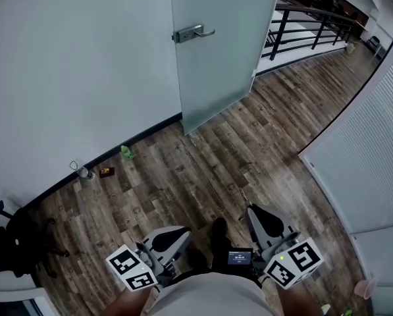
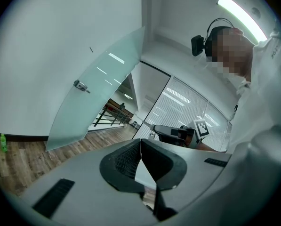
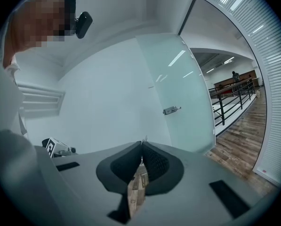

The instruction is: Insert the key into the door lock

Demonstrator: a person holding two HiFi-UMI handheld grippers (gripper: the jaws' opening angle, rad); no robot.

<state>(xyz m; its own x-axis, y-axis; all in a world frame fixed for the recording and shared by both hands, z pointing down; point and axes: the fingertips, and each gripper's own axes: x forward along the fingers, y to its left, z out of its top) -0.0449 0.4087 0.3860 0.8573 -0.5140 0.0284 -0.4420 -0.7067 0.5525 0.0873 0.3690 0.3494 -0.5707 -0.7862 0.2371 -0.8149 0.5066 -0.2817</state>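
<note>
Status: approach stage; insertion has not begun.

- **Right hand-held gripper** point(image 3: 142, 144): the jaws are closed on a small metal piece, judged to be the key point(image 3: 143, 138). Only its tip shows above the pads.
- **Left hand-held gripper** point(image 2: 140, 142): the jaws are pressed together with nothing between them.
- **Door** point(image 3: 187, 93): it stands well ahead of both hand-held grippers.
- **Handle** point(image 3: 171, 110): it lies ahead of the right jaws, above and to their right, well apart from the key tip.
- **Lock**: it is too small to make out.

Left to do: close the gap to the door, align the key tip with the lock, and push the key in.
</note>
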